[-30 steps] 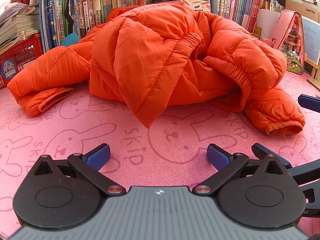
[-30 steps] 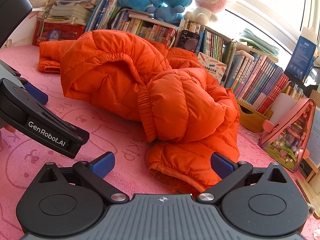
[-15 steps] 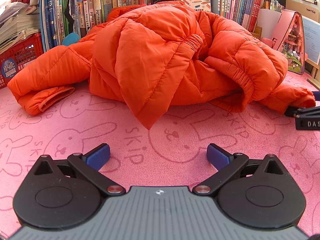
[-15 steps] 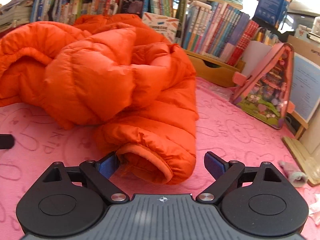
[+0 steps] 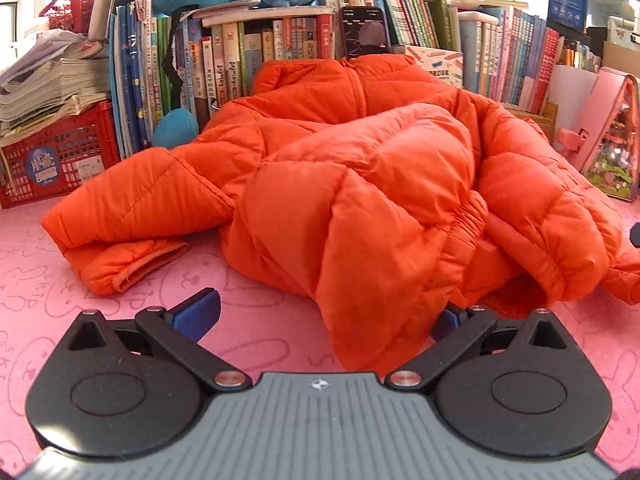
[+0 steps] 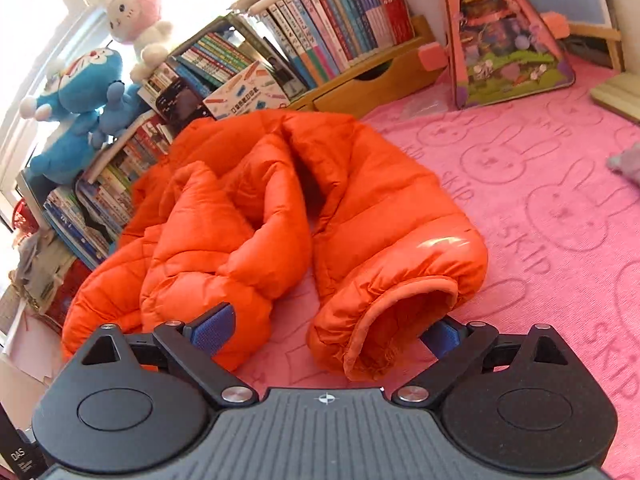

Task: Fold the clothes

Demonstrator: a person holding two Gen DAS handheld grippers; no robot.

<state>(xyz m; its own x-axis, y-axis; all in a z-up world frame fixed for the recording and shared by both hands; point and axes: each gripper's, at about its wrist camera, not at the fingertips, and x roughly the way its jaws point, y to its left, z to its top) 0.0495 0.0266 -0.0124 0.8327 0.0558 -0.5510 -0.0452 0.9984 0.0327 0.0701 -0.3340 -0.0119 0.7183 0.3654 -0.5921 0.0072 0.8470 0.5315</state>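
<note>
On the pink rabbit-print mat [image 5: 120, 312] the orange puffer jacket [image 5: 360, 200] lies crumpled, nothing folded yet; my left fingers [image 5: 320, 318] spread round its hem corner, my right fingers [image 6: 326, 330] opening round a sleeve cuff [image 6: 396, 320].

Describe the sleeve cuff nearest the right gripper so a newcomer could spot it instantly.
On the pink bunny-print mat lies a crumpled orange puffer jacket. Its sleeve cuff gapes toward the camera between the opening right gripper pads, unlike the flattened cuff on the jacket's far side.
</note>
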